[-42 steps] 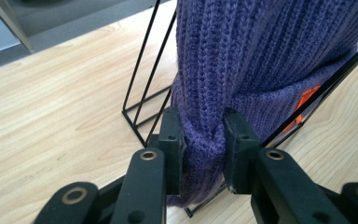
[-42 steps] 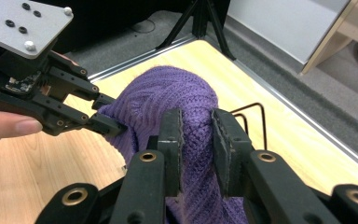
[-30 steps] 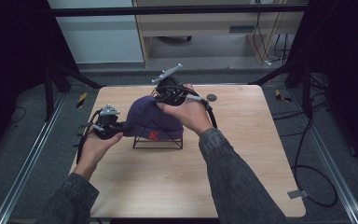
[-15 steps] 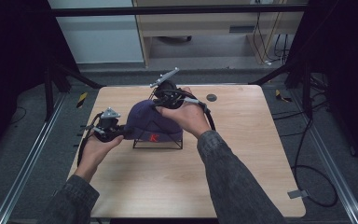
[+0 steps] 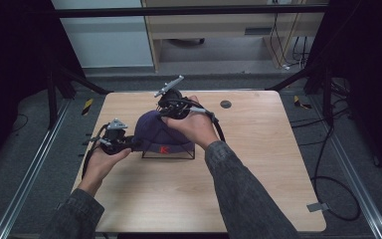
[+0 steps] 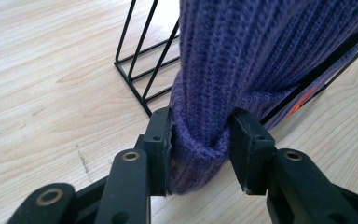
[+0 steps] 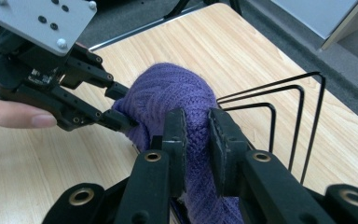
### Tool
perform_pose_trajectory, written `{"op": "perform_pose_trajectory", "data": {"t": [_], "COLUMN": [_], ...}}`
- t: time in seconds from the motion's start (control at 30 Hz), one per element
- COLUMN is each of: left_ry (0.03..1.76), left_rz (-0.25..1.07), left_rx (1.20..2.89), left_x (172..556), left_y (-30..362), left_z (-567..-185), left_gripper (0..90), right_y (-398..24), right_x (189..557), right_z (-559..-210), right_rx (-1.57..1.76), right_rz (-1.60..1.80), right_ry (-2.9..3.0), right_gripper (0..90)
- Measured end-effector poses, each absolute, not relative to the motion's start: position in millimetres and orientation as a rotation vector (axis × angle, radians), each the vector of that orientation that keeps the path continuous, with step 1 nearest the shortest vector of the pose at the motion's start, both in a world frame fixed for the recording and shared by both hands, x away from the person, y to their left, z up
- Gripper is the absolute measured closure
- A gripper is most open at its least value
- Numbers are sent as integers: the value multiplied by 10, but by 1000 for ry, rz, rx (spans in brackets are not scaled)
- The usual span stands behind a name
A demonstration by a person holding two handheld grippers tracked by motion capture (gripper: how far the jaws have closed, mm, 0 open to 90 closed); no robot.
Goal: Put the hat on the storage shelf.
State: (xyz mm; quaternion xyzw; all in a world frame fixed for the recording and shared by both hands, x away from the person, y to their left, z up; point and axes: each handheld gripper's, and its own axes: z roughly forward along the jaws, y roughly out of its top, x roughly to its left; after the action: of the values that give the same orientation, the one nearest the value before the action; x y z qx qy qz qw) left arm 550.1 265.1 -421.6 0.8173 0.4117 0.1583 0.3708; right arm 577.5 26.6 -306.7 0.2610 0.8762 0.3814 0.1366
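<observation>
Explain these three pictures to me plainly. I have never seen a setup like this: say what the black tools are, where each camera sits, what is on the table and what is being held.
No robot here: a person holds a two-jaw tool in each hand. The high view looks down on a wooden table from above the person. There the left gripper and right gripper meet a purple knitted hat draped over a black wire stand. The other two pictures come from cameras riding on the tools. The left gripper view shows its jaws pinching the hat's folded edge; the right gripper view shows its jaws clamped on the knit higher up.
</observation>
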Motion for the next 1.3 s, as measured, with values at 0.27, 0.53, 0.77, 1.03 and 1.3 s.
{"op": "perform_pose_trajectory", "data": {"t": [0.27, 0.53, 0.77, 1.03, 1.3], "left_ry": [1068, 1088, 1164, 1226, 1320], "left_rz": [412, 506, 573, 614, 551], "left_rx": [2075, 2063, 2013, 2134, 2099], "left_x": [5461, 5297, 5084, 5063, 5136], "left_y": [2724, 2792, 2937, 3065, 3157], "left_z": [-4206, -4203, -4356, -4616, -4726], "left_gripper": [584, 466, 346, 271, 145], "right_y": [316, 316, 317, 277, 152], "right_x": [5780, 5769, 5752, 5662, 5616], "right_z": [-3111, -3118, -3096, -3074, -3058], "right_rx": [770, 786, 797, 807, 846], "right_rz": [1091, 1093, 1124, 1169, 1198], "right_ry": [2553, 2555, 2547, 2517, 2489], "right_gripper": [766, 725, 709, 676, 601]}}
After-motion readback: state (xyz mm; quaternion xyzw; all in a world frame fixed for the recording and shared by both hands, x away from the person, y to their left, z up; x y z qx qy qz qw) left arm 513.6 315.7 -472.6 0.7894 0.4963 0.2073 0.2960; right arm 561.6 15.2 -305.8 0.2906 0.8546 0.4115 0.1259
